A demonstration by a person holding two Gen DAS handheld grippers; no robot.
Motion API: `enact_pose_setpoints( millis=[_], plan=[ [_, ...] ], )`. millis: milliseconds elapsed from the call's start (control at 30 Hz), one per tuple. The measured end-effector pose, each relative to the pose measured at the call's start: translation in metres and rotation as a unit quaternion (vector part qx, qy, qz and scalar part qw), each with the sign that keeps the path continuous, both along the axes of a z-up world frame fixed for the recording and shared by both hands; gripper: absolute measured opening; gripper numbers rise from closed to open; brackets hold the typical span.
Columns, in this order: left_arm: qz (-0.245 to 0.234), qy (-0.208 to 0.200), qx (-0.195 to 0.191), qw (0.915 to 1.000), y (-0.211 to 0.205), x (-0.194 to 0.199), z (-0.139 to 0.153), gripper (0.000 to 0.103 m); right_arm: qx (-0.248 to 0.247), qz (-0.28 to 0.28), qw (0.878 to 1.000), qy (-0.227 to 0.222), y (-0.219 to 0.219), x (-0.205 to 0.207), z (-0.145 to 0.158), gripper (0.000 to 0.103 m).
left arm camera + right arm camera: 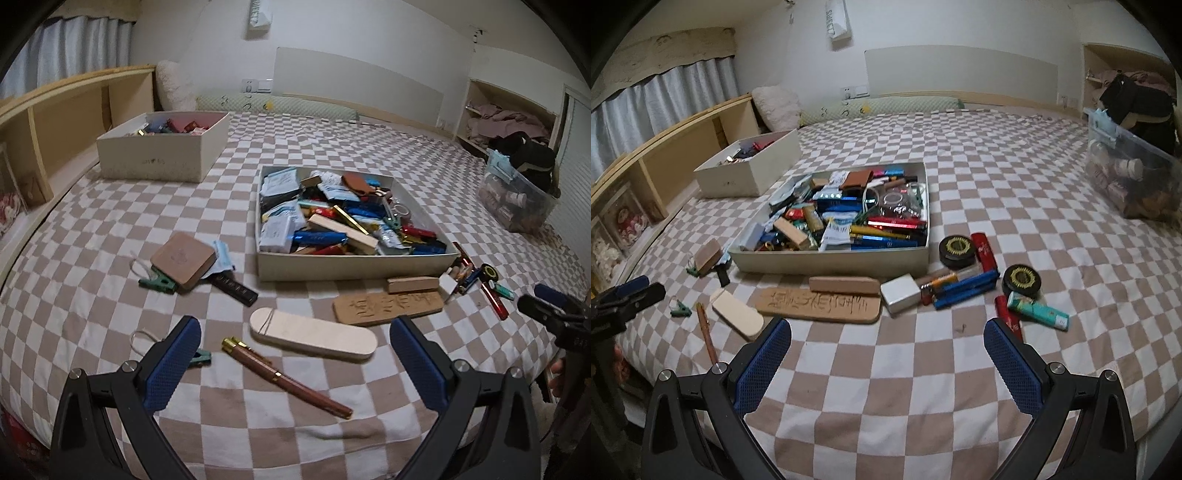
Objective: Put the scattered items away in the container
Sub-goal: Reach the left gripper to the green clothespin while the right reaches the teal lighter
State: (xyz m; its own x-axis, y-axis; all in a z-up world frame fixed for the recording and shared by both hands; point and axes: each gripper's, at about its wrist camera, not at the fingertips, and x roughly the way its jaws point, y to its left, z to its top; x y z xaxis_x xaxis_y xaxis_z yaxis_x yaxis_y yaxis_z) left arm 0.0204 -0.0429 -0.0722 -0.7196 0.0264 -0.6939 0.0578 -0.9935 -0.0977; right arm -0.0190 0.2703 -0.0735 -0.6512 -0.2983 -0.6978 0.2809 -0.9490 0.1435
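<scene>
A shallow white tray (pixel 354 265) (pixel 831 263) crammed with small items sits mid-bed. Loose things lie in front of it: a pale oblong case (pixel 314 334) (pixel 738 314), a brown pen (pixel 286 377) (pixel 706 332), a carved wooden plaque (pixel 388 307) (pixel 820 304), a wooden block (pixel 412 284) (pixel 844 285), a white box (pixel 900 294), two black round tins (pixel 956 246) (pixel 1021 278), a teal tube (pixel 1038 311). My left gripper (pixel 295 358) hangs open above the pen and case. Over bare sheet, my right gripper (pixel 886 354) stands open and empty.
A deeper white box (pixel 162 149) (pixel 750 168) stands at the back left. A clear plastic bin (pixel 517 201) (pixel 1134 177) sits at the right edge. A brown square pad (pixel 183 260), a green clip (pixel 159 284) and a dark strip (pixel 234 290) lie left of the tray. Wooden shelving (pixel 55 122) lines the left side.
</scene>
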Motion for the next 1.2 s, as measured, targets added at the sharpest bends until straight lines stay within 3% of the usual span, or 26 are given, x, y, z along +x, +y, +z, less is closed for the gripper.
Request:
enact_pose_setpoints(
  millis=[267,467,700,867,1200],
  plan=[
    [0.041,-0.008,-0.006,0.9991,-0.04,0.006,-0.016,0.103,-0.007,0.004,1.0,-0.019,-0.004,0.004,-0.018,0.103],
    [0.044,-0.024,-0.016,0.9986,-0.067,0.012,-0.034,0.103,-0.009,0.007,1.0,-0.024,-0.006,0.004,-0.022,0.103],
    [0.011,-0.016,-0.011,0.9998,-0.088,0.011,-0.05,0.103,-0.009,0.013,0.999,-0.031,-0.008,0.001,-0.027,0.103],
    [0.004,-0.036,-0.004,0.9993,-0.098,-0.003,-0.063,0.103,-0.012,0.004,0.999,-0.034,-0.001,-0.001,-0.031,0.103],
    [-0.015,-0.057,-0.029,0.9978,-0.095,-0.016,-0.088,0.103,-0.027,-0.033,0.998,-0.04,0.036,-0.014,-0.035,0.103]
  ],
)
